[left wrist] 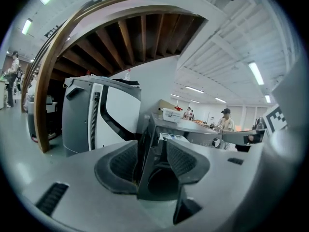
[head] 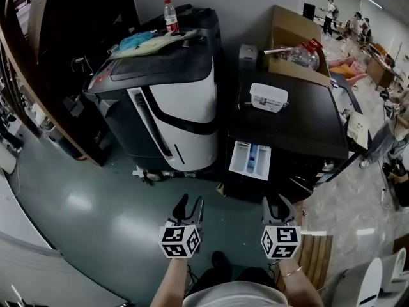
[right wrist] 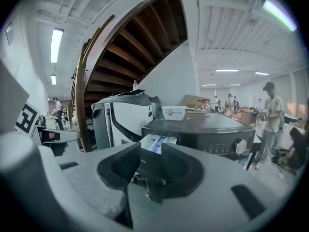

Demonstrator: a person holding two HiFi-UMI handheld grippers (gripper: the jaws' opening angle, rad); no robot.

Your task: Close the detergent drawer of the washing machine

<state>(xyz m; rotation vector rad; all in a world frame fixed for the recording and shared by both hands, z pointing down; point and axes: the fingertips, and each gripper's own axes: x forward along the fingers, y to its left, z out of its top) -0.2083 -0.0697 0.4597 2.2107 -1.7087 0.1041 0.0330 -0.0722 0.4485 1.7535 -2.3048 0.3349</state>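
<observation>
A black washing machine (head: 291, 123) stands right of centre in the head view. Its white detergent drawer (head: 250, 160) is pulled out of the front top-left, with a blue insert showing. Both grippers hover low in front of the machine, well short of the drawer. My left gripper (head: 190, 208) is open and empty, to the left of the drawer. My right gripper (head: 278, 206) is open and empty, nearly in line with the drawer. The left gripper (left wrist: 153, 145) sees the drawer (left wrist: 170, 137) just past its right pad. Between the right gripper (right wrist: 150, 152) pads, the drawer (right wrist: 155, 142) sits ahead.
A white lidded tub (head: 268, 97) lies on the washer top, with a cardboard box (head: 281, 27) behind it. A tall black-and-white machine (head: 172, 101) stands close on the left, a water bottle (head: 170, 16) on top. Wooden slats (head: 316, 258) lie at lower right. A person (right wrist: 268, 115) stands beyond.
</observation>
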